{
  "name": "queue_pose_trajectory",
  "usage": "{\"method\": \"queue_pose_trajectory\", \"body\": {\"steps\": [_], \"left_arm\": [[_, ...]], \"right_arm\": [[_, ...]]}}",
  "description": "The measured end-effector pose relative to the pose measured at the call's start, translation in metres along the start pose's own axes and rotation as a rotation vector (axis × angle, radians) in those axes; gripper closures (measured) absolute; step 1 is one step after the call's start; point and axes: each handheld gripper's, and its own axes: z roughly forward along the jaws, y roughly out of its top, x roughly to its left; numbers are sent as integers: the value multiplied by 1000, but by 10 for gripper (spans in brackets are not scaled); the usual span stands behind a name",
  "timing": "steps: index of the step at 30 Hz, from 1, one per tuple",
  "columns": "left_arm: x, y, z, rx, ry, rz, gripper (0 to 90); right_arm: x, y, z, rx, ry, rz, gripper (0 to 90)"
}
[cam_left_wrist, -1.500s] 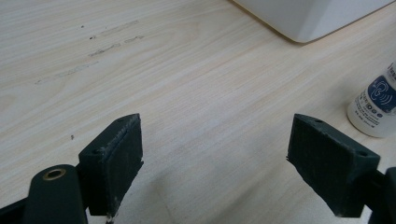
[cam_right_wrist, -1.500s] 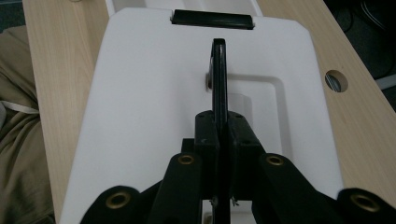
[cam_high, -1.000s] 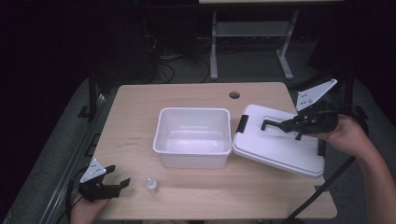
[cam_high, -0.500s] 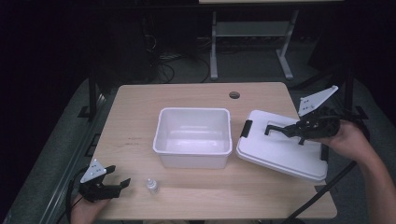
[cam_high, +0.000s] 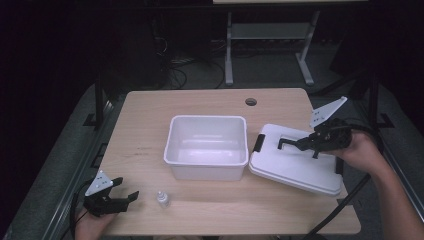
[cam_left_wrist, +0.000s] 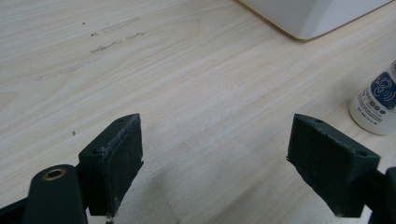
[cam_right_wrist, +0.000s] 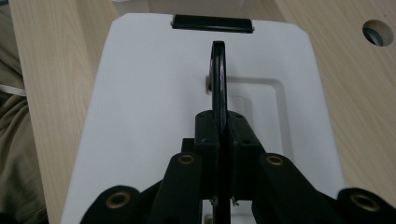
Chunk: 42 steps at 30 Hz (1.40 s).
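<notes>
Lower now sits the lid (cam_high: 295, 167), settling near the surface's (cam_high: 150, 130) right edge; my right gripper (cam_right_wrist: 218, 123) pinches its thin black handle (cam_right_wrist: 217, 74). Light, stiff, slick plastic. Left gripper (cam_left_wrist: 217, 158) idles spread.

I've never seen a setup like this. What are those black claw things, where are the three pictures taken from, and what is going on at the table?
No machine arm here: a person holds a hand-operated two-jaw gripper in each hand. One picture looks down from above; the other two come from cameras riding on each gripper. On the light wooden table stand an open white plastic tub, its white lid lying beside it, and a small white bottle. The right gripper is clamped on the lid's thin black handle. The left gripper rests open near the bottle, holding nothing.
</notes>
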Motion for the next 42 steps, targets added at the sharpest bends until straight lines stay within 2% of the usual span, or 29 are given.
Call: {"method": "queue_pose_trajectory", "body": {"steps": [23, 42], "left_arm": [[1, -1, -1, 0, -1, -4, 177], [0, -1, -1, 1, 0, -4, 177]], "right_arm": [[1, -19, 35, -1, 38, 25, 837], [3, -37, 56, 4, 62, 59, 837]]}}
